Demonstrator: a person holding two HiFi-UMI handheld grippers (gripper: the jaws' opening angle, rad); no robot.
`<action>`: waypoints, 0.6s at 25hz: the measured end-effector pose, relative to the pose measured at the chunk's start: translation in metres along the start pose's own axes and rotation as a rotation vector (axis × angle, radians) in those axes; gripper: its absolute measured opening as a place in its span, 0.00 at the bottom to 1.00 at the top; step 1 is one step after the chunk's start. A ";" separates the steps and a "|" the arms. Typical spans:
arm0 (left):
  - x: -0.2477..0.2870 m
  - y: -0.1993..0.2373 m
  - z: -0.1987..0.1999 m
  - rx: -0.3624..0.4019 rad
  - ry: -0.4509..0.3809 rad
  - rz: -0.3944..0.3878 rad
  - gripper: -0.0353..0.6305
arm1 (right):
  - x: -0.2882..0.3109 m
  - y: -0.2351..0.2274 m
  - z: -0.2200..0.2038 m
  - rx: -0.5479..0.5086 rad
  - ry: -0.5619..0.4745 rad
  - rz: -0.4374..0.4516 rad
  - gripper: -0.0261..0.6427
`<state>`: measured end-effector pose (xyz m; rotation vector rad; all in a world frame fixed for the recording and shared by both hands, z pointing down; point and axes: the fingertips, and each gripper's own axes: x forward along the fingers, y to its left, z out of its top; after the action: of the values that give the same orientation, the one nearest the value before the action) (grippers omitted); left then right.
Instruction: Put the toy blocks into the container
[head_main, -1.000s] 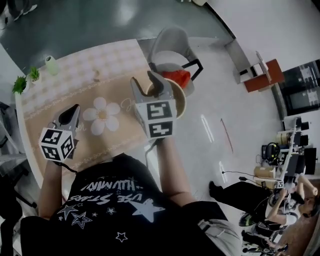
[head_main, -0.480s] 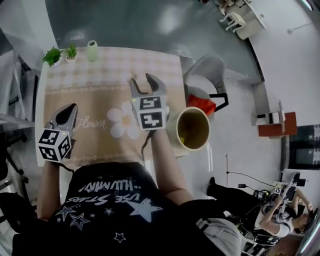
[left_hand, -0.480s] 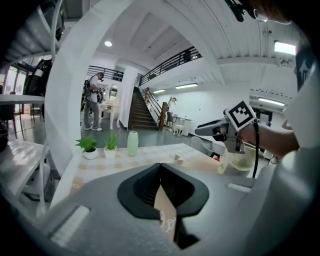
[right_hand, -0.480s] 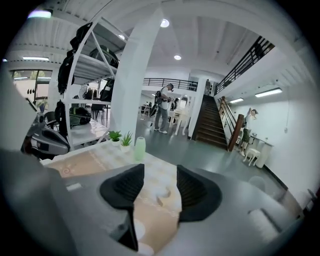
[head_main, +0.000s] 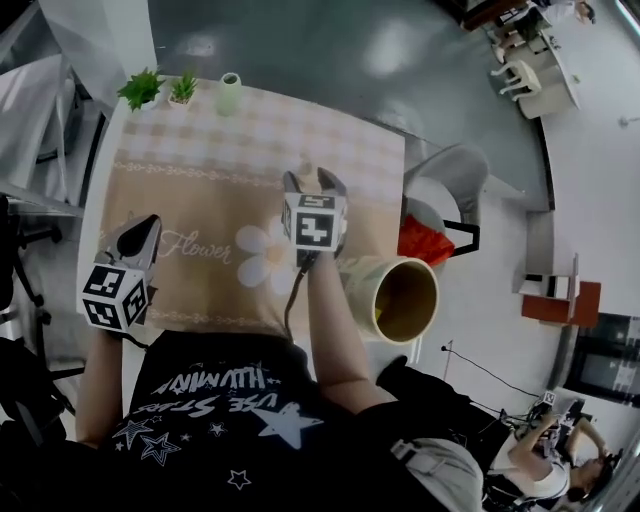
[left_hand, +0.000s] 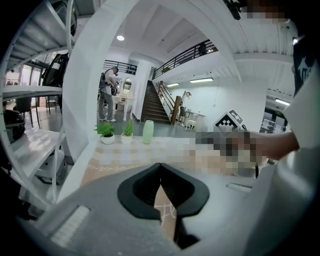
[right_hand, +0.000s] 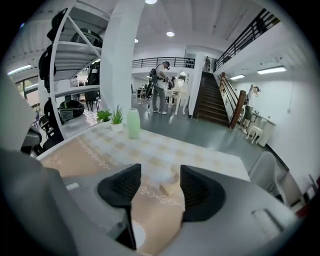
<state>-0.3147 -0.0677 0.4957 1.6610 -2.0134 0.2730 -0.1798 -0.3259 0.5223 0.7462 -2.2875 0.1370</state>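
Left tongs (left_hand: 160, 166) seemingly together, right tongs (right_hand: 159, 168) widening

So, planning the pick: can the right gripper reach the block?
Probably yes: the right gripper has just been opening its fingers, and the wooden block lies untouched ahead in their gap, nothing blocking it.

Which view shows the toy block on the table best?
The right gripper view: the toy block lies clear between the jaws, which have just been opening. The head view shows only a speck at the right gripper. The left gripper view does not show it.
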 end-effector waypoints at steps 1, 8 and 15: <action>0.001 0.002 -0.002 -0.005 0.009 0.005 0.07 | 0.006 -0.003 -0.005 0.013 0.016 -0.005 0.41; 0.008 0.003 -0.017 -0.033 0.057 0.010 0.07 | 0.040 -0.013 -0.037 0.130 0.096 -0.016 0.41; 0.015 -0.006 -0.027 -0.040 0.084 -0.009 0.07 | 0.057 -0.020 -0.050 0.222 0.114 -0.068 0.41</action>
<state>-0.3039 -0.0693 0.5247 1.6070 -1.9367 0.2932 -0.1717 -0.3540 0.5948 0.9046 -2.1573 0.3972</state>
